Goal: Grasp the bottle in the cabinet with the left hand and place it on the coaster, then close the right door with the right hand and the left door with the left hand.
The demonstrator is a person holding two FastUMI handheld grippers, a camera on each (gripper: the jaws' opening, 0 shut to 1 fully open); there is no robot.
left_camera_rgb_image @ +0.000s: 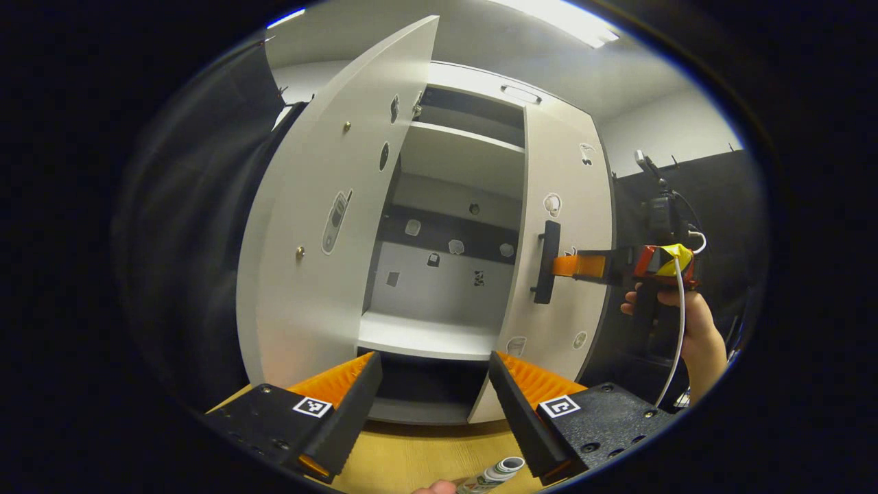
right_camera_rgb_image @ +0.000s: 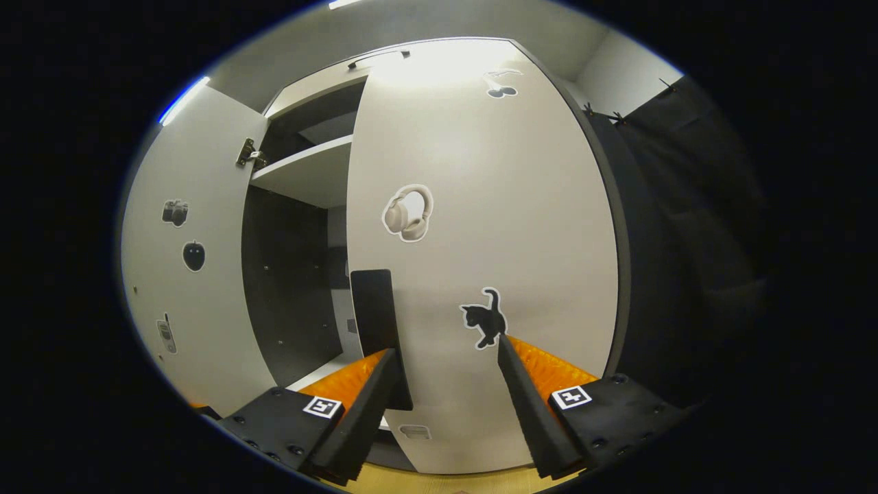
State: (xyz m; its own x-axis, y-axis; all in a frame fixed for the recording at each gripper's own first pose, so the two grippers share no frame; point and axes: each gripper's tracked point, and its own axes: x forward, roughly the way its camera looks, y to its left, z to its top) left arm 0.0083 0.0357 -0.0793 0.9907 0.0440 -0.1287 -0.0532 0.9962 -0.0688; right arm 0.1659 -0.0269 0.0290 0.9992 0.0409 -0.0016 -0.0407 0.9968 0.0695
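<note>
Left tongs [left_camera_rgb_image: 434,384]: seen at the bottom of the left gripper view, fingers spread wide with nothing between them; they hang above the bench, facing the cabinet.
Bottle [left_camera_rgb_image: 495,473]: lies at the very bottom edge of the left gripper view, just below the left tongs' right-hand finger, pale cap showing, resting over the bench. Coaster beneath it cannot be made out.
Fingertip [left_camera_rgb_image: 433,487]: a person's fingertip shows at the bottom rim, just beside the bottle.
Bench [left_camera_rgb_image: 411,456]: light wood surface, reaching up to the foot of the cabinet.
Right tongs [right_camera_rgb_image: 449,374]: in the right gripper view the fingers stand well apart and grip nothing; the left-hand finger sits just in front of the dark door handle [right_camera_rgb_image: 376,322], the right-hand one near a cat sticker [right_camera_rgb_image: 485,319]. Whether a fingertip touches the door cannot be told from here.
Right tongs, from afar [left_camera_rgb_image: 579,266]: in the left gripper view they point at the right door next to its handle, held by a hand [left_camera_rgb_image: 689,322] with a white cable [left_camera_rgb_image: 679,322] trailing down.
Right door [right_camera_rgb_image: 494,226]: nearly closed, its face covering the right half of the cabinet; bears a headphone sticker [right_camera_rgb_image: 407,213].
Left door [left_camera_rgb_image: 322,226]: swung wide open, several stickers on its inner face.
Cabinet interior [left_camera_rgb_image: 439,288]: white shelves in view, the lower shelf [left_camera_rgb_image: 429,336] bare; small stickers on the back panel.
</note>
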